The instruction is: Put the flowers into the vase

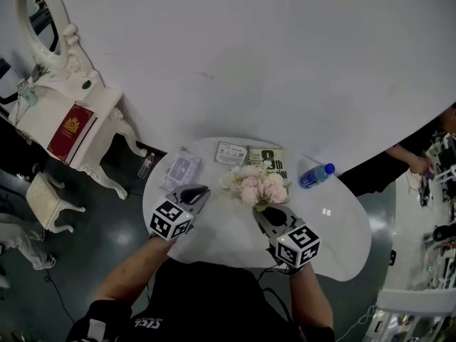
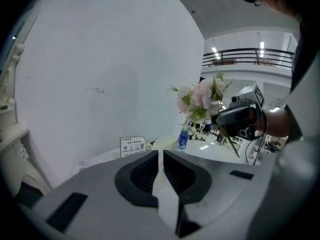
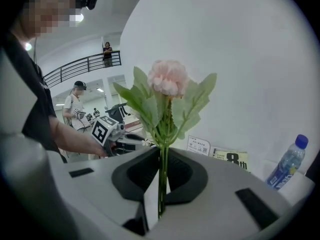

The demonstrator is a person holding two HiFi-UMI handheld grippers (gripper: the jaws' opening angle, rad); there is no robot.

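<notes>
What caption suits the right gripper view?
Right gripper shut on the stem of a pink flower, blue bottle standing behind.

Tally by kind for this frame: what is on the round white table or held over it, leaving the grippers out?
Flower bunch: 1, its stem clamped in the right gripper
Bottle, blue cap: 1
Printed cards: 2, a white card and a yellowish sign
Clear packet: 1
Total: 5
</notes>
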